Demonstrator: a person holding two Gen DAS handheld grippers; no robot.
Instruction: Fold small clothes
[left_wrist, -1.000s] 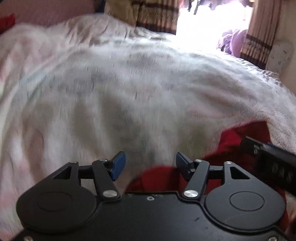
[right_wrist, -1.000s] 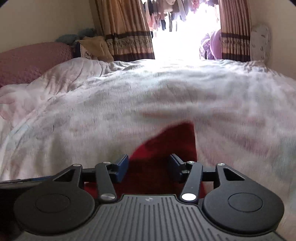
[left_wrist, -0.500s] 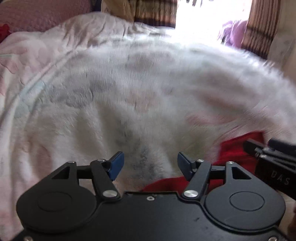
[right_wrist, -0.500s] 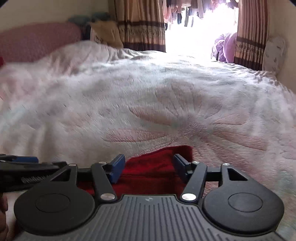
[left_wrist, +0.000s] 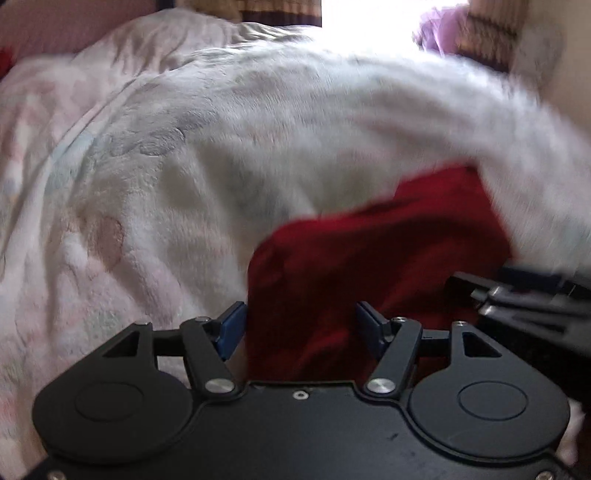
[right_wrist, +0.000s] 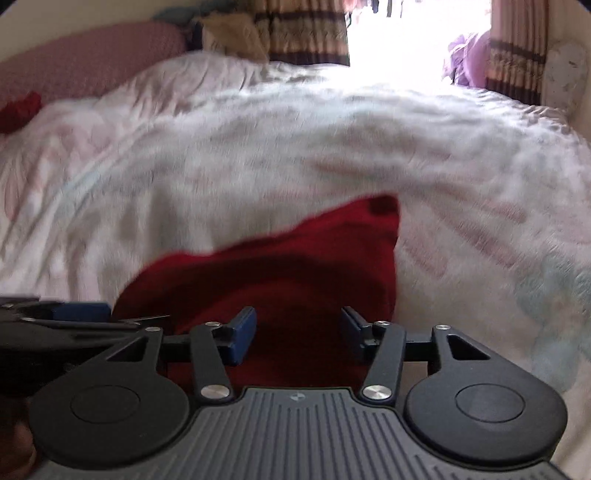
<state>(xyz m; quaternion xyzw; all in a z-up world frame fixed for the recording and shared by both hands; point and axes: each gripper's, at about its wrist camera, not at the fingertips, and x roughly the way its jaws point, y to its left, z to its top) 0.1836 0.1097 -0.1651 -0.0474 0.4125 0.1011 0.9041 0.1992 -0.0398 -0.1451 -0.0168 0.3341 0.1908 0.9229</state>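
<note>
On the near edge of the white fleece blanket (left_wrist: 207, 155), a rumpled red knit garment (left_wrist: 369, 258) is seen unfolded; left gripper (left_wrist: 299, 326) and right gripper (right_wrist: 298, 330) are held wide apart, nothing clamped. Folding is judged barely begun.

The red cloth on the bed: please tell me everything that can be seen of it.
The red cloth is a small, deep red, soft-looking garment, creased and blurred. It lies on the white fluffy blanket. Its near part sits between the open blue-padded fingers of the left gripper and the right gripper; an actual grip cannot be told.
</note>
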